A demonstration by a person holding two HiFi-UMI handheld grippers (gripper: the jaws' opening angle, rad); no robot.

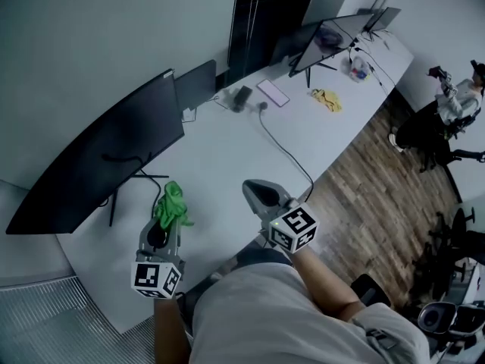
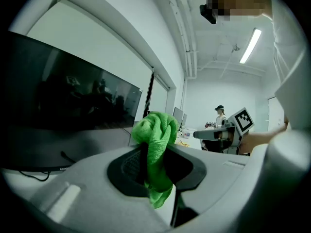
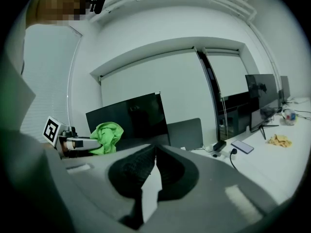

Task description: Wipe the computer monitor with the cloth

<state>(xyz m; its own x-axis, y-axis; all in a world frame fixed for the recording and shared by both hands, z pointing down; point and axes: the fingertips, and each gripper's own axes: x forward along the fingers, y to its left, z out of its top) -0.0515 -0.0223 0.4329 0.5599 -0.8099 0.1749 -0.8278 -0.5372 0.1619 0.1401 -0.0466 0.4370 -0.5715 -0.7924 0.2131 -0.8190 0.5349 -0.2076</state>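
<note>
Grips a crumpled green cloth (image 2: 158, 135) in the left tongs (image 2: 156, 165), low in the left of the head view. Soft, nubbly terry, bunched into a rounded knot above the ribbed black pads, with a short tail hanging below them. Holds it near the lower edge of the computer monitor (image 1: 98, 154), apart from the screen. Shows that monitor as a wide, thin, glossy black slab, dark and mirror-like, slanting across the upper left of the head view on a slim, wire-thin stand. Carries the right tongs (image 3: 154, 155) pressed together on nothing, ribbed pads meeting at the tips, smooth grey shell pointing up the frame just right of the cloth in the head view. Sets everything over a long, matte white table (image 1: 227, 154) running toward the upper right. Across it, a thin dark cable (image 1: 286, 152) in a loose curve; further up, a flat pale phone (image 1: 273, 92) and a rumpled yellow rag (image 1: 327, 99). Along the right side, brown wood-plank floor (image 1: 371, 196).
</note>
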